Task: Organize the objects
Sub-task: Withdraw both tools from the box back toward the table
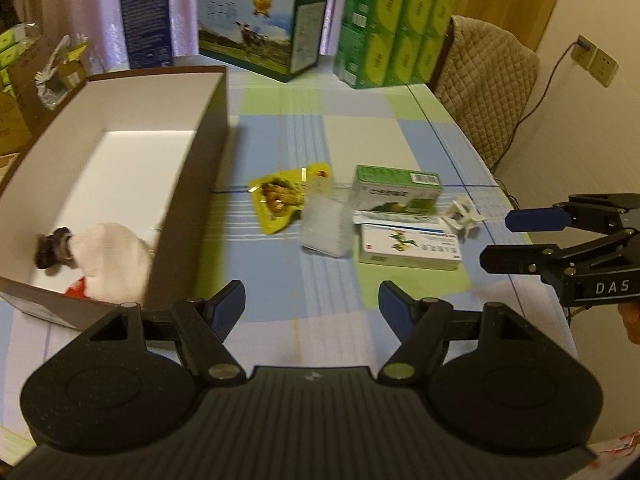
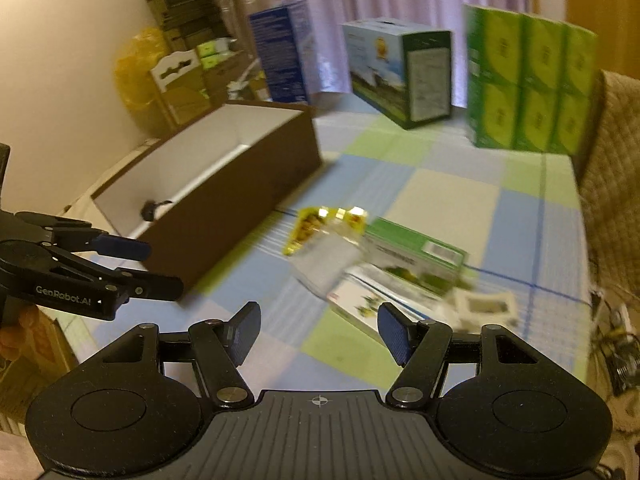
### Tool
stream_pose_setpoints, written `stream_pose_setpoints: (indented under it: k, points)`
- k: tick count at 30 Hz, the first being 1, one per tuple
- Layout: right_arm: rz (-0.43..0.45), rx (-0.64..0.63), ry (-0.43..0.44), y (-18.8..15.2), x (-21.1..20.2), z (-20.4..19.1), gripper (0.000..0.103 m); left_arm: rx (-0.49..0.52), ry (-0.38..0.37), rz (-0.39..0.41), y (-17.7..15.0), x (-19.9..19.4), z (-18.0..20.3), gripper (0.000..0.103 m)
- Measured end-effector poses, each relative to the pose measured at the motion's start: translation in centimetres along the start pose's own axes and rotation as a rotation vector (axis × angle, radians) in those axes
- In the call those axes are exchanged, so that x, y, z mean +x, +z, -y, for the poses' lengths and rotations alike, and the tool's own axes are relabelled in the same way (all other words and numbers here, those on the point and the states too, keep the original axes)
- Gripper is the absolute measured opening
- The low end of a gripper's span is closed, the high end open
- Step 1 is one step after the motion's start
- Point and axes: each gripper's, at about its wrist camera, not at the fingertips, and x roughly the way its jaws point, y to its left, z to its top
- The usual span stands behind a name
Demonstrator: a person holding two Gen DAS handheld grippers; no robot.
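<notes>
Objects to be organized lie in a loose cluster on the checked tablecloth (image 1: 400, 120), ahead of both grippers and touched by neither. The left gripper (image 1: 312, 308) hangs above the cloth with its fingers spread wide and nothing between them; the right gripper (image 2: 319, 330) is likewise spread wide and empty. Nearest in the cluster sit a clear plastic packet (image 1: 326, 226) and a white medicine box (image 1: 408, 246), then a yellow snack pouch (image 1: 286, 196), a green box (image 1: 396, 190) and a small white clip (image 1: 464, 212): five items, one of each. Only the left wrist view looks down into the brown open box (image 1: 212, 136), where a white cloth bundle (image 1: 112, 256) with a dark end rests on the floor (the right wrist view shows just that dark end). At the far edge stand a blue carton (image 1: 146, 12), a cow-printed carton (image 1: 260, 20) and a green tissue multipack (image 1: 394, 28). Only the right wrist view shows stacked cardboard boxes (image 2: 180, 76) beyond the table.
</notes>
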Motion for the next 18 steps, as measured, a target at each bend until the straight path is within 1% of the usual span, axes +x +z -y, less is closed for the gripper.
stream_pose_setpoints:
  k: [8, 18]
  points:
    - [-0.024, 0.101, -0.041, -2.1, -1.0, 4.0, 0.062, 0.008, 0.01, -0.026, 0.2, 2.3, 2.5, 0.07]
    - [-0.04, 0.175, -0.088, -3.2, -0.7, 7.5, 0.062, 0.013, 0.026, -0.058, 0.8, 5.1, 4.4, 0.07]
